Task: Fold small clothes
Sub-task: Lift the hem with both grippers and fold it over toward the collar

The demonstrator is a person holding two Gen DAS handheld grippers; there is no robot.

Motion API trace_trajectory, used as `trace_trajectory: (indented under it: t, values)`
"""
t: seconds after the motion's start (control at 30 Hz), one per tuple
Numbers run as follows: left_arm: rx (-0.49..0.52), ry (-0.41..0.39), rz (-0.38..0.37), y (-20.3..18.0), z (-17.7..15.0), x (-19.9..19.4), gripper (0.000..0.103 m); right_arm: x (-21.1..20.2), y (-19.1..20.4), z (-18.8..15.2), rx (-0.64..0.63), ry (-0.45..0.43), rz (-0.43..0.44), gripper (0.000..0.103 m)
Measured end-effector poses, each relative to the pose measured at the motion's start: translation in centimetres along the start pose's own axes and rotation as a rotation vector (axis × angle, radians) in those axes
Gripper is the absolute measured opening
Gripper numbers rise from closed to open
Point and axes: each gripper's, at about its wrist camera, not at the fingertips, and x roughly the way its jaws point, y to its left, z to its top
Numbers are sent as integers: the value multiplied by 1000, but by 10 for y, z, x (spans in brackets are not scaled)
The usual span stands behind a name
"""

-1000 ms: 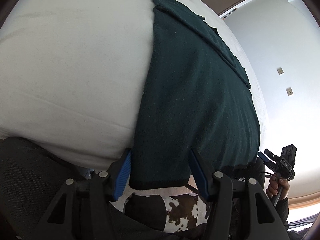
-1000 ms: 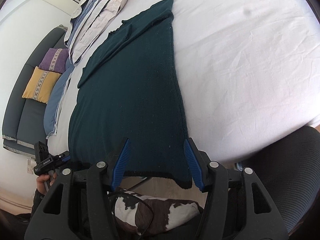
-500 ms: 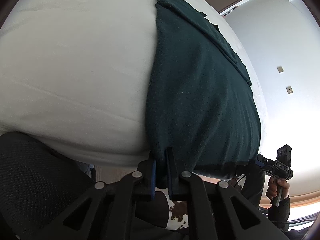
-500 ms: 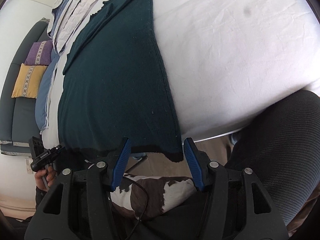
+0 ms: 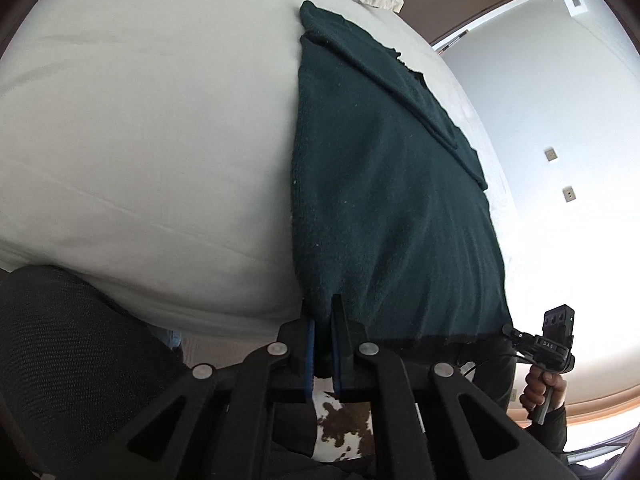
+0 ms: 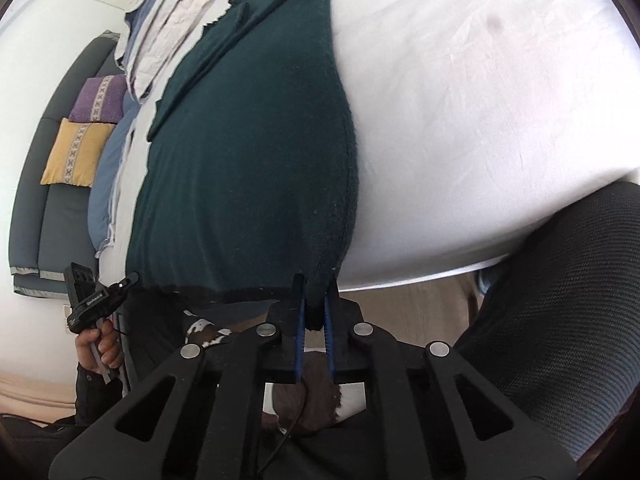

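A dark green knit garment (image 5: 384, 200) lies lengthwise on the white bed (image 5: 140, 140), its near hem hanging over the bed's front edge. My left gripper (image 5: 321, 312) is shut on the hem's left corner. My right gripper (image 6: 316, 292) is shut on the hem's right corner, where the cloth bunches between the blue pads. The garment also shows in the right wrist view (image 6: 248, 152), with a sleeve folded across its far part. Each gripper shows in the other's view: the right one (image 5: 548, 344) and the left one (image 6: 96, 300).
A black mesh chair (image 6: 560, 288) stands close to the bed's front edge. Pillows and folded bedding (image 6: 168, 40) lie at the bed's far end. A grey sofa with purple and yellow cushions (image 6: 80, 152) stands at the left. A brown-and-white patterned cloth (image 5: 344, 428) lies below the grippers.
Both grippers went from open around the hem to shut on it. The left closed first, the right within the last half second.
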Motion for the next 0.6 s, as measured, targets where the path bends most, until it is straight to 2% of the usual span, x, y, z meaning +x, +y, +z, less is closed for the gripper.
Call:
trace_trajectory:
  t: [0.3,0.43,0.6]
  values:
    - [-82,-165,-199,-19,25,-41,7,-46,25,36,14,-214,212,6]
    - [-116,-210,-266,-28,40,-45,7,-51,45,58,-4,-280,236,6]
    - [-132,-251,-292,-32,62,-48,7,-52,60,92,-4,-343,257,6]
